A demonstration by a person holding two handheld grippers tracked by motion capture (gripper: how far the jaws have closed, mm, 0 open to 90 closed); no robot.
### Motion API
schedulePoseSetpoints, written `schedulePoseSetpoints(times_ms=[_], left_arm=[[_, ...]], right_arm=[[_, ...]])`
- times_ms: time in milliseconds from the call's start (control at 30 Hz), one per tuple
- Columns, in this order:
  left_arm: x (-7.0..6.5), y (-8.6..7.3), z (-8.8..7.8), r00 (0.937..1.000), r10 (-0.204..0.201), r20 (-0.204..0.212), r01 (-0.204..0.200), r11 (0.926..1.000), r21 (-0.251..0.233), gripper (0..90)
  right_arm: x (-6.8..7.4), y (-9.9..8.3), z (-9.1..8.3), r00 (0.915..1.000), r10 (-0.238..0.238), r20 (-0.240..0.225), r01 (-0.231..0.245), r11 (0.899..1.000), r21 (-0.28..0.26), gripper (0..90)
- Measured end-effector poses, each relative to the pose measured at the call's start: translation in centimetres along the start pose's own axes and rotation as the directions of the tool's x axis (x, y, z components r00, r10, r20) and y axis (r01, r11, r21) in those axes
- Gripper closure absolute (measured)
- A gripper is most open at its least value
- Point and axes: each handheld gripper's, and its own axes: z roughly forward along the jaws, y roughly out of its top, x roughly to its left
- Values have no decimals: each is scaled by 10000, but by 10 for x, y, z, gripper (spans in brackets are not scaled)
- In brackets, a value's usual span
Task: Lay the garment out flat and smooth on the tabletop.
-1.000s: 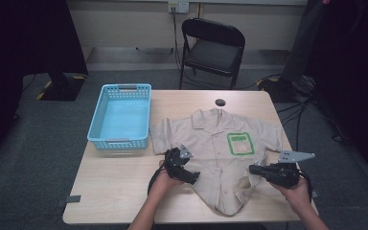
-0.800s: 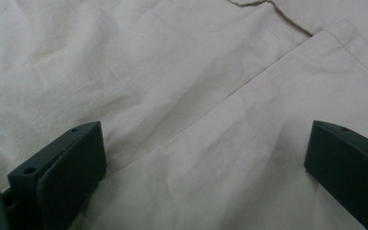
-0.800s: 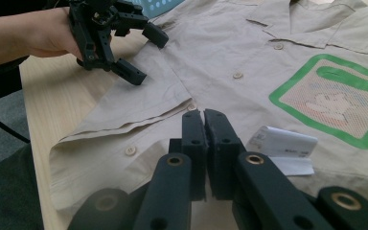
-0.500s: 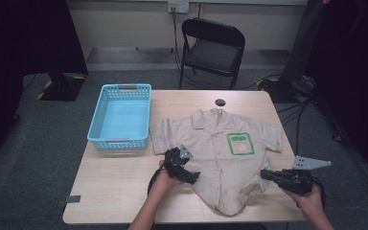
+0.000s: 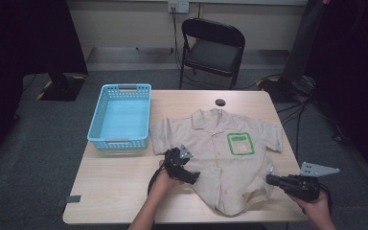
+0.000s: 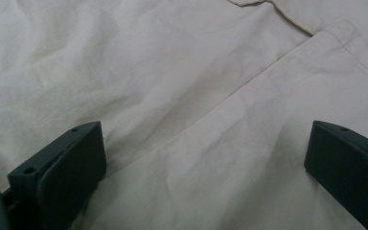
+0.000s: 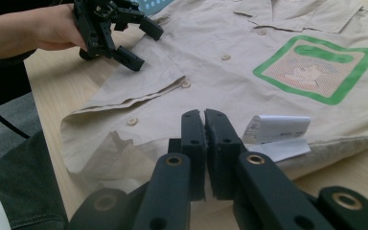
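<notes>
A: Shirt [image 5: 220,158]? Flat on the table [image 5: 120,191], collar away from the person, beside the basket [image 5: 120,117].

B: Soft, light, floppy; pinch hem or side seam. Left gripper [image 5: 188,170] jaws apart over the cloth, right gripper [image 5: 270,179] jaws together, empty, at the hem corner.

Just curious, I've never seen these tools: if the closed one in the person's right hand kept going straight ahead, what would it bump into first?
Most likely the beige shirt: the right gripper points at its lower edge, near the white label. Depth is hard to judge.
</notes>
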Motion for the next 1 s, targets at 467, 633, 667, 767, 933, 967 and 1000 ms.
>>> schedulePoseSetpoints(times_ms=[467,633,667,767,933,967,1000], left_arm=[[0,0,0,10000,-1,0,1,10000,0,0],[0,0,0,10000,0,-1,0,10000,1,0],[0,0,0,10000,0,-1,0,10000,1,0],[0,0,0,10000,1,0,-1,10000,2,0],[0,0,0,10000,0,-1,0,10000,0,0],[0,0,0,10000,0,-1,0,10000,0,0],[0,0,0,10000,1,-1,-1,10000,1,0]], right_arm=[[-1,-15,-11,9998,169,118,-171,9998,122,838],[-1,-17,-15,9996,230,173,-232,9997,73,838],[-1,-17,-15,9996,237,175,-238,9997,80,837],[-1,-18,-18,9995,237,232,-239,9997,80,833],[-1,-19,-20,9993,244,298,-247,9996,110,827],[0,-19,-21,9992,231,333,-235,9996,129,825],[0,-19,-22,9992,195,355,-202,9996,174,821]])
